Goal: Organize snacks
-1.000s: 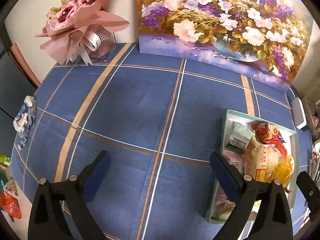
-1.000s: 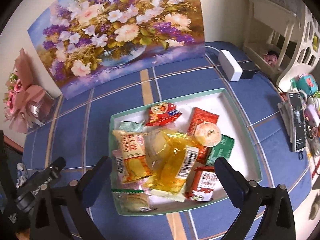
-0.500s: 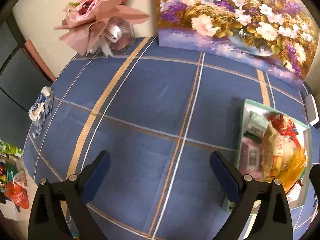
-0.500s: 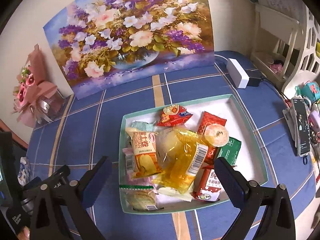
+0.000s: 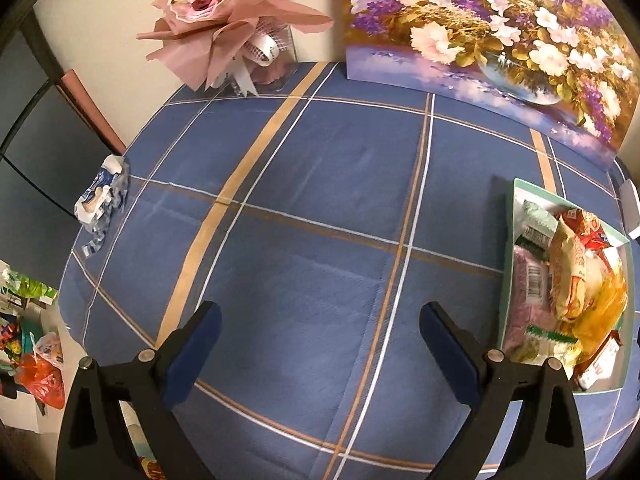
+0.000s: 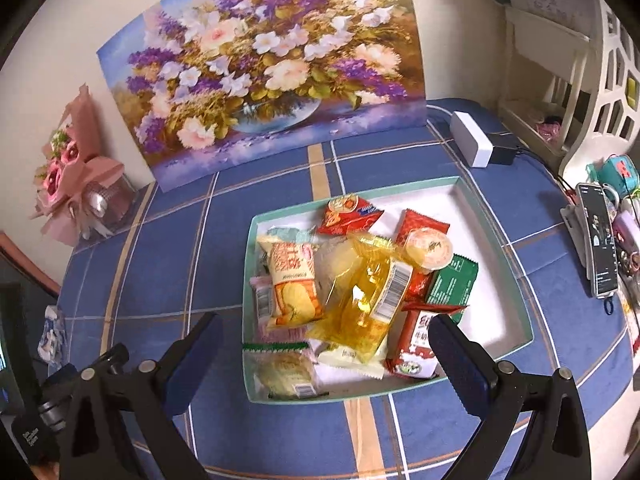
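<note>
A pale green tray on the blue plaid tablecloth holds several snack packets, among them a yellow clear bag, an orange-and-white packet, a jelly cup, a green packet and a red milk carton. My right gripper is open and empty above the tray's near edge. The tray also shows at the right in the left wrist view. My left gripper is open and empty over bare cloth, left of the tray.
A flower painting leans on the back wall. A pink bouquet stands at the back left. A crumpled blue-white wrapper lies at the table's left edge. A white box and a phone are at the right.
Both grippers have drawn back and up from the tray; the left one has also swung left, so the tray sits further right in its view. Both stay open.
</note>
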`<state>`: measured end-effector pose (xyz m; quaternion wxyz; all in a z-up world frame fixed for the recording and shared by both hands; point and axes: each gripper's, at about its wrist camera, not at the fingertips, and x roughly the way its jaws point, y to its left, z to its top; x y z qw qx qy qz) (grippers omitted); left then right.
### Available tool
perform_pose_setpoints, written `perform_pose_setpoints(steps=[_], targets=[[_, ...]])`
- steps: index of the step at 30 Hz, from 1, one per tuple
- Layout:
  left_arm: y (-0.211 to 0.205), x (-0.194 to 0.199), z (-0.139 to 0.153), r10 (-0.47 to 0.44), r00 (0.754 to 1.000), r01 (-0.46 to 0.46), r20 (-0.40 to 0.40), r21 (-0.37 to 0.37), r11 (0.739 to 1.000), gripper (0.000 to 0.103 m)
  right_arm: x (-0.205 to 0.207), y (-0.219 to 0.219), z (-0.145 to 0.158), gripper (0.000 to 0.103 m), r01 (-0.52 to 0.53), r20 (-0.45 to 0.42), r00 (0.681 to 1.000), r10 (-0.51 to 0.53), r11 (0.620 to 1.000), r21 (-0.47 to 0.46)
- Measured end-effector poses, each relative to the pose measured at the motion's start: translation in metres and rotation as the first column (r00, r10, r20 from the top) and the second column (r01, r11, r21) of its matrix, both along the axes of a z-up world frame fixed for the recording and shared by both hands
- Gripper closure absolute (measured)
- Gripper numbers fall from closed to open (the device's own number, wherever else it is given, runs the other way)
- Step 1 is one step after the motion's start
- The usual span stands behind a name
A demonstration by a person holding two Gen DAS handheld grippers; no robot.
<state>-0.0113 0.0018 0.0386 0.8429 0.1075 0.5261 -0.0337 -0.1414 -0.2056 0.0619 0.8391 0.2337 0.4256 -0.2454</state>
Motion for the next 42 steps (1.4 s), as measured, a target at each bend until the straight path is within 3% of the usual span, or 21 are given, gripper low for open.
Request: perform_pose_setpoints(steps=[7, 16, 30, 42], targets=[[0.007, -0.010, -0.003, -0.031, 0.999, 0.030, -0.033, -0.018, 0.999, 0.004, 0.001, 0.013, -0.002, 0.000, -0.031, -0.040, 0.999, 0.031, 0.999, -0.018], [0.017, -0.018, 0.003, -0.055, 0.998, 0.054, -0.017, -0.038, 0.998, 0.004, 0.000, 0.027, -0.004, 0.000, -0.054, -0.084, 0.995, 0.050, 0.997, -0.057], [0.032, -0.021, -0.002, -0.054, 0.998, 0.054, -0.022, -0.029, 0.998, 0.004, -0.003, 0.040, -0.030, 0.000, -0.085, -0.164, 0.984, 0.076, 0.995, -0.051], [0.028, -0.020, -0.006, -0.077, 0.997, 0.076, -0.028, -0.024, 0.997, 0.004, -0.001, 0.038, -0.032, 0.000, -0.083, -0.171, 0.982, 0.073, 0.995, -0.051]])
